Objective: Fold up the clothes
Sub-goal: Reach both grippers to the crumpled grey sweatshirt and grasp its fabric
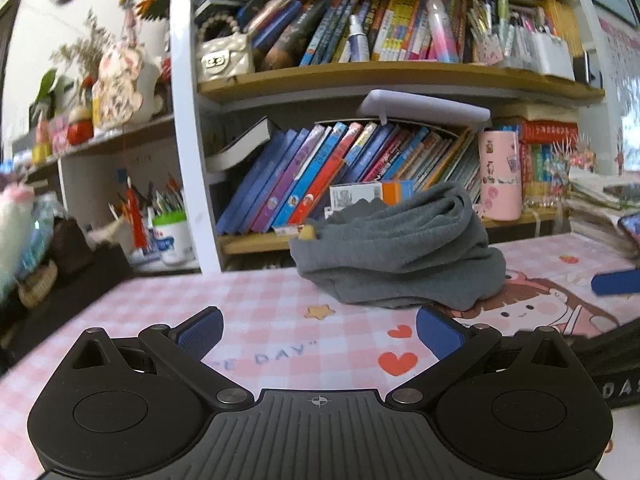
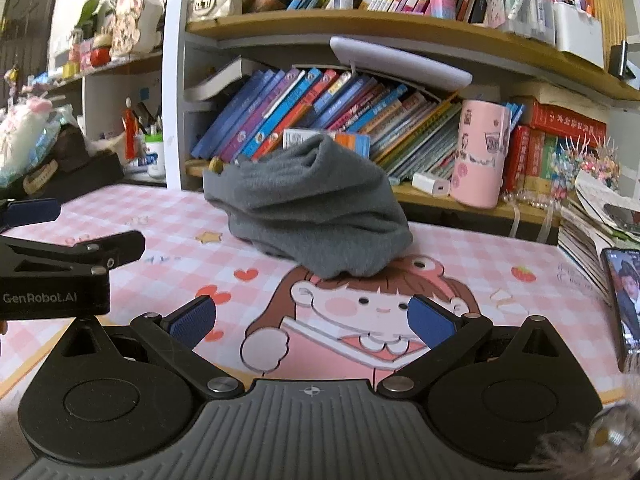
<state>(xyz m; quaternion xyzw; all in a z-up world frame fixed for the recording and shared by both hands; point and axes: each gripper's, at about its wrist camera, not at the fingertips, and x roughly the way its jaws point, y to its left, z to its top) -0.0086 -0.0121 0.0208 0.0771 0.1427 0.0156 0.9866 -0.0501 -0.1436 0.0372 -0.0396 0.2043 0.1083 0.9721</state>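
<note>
A grey garment point(image 1: 400, 252) lies bunched in a heap on the pink checked desk mat point(image 1: 256, 304), close to the bookshelf. It also shows in the right wrist view point(image 2: 316, 208). My left gripper point(image 1: 318, 330) is open and empty, a short way in front of the heap. My right gripper point(image 2: 310, 318) is open and empty, also short of the heap, over the cartoon girl print. The left gripper's body point(image 2: 56, 276) shows at the left of the right wrist view.
A bookshelf point(image 1: 360, 160) full of books stands right behind the garment. A pink cup point(image 2: 480, 156) and a white charger point(image 2: 434, 185) sit on its lower shelf. A phone point(image 2: 624, 300) and a stack of papers point(image 2: 592, 224) lie at the right. Pen pots point(image 1: 168, 232) stand at the left.
</note>
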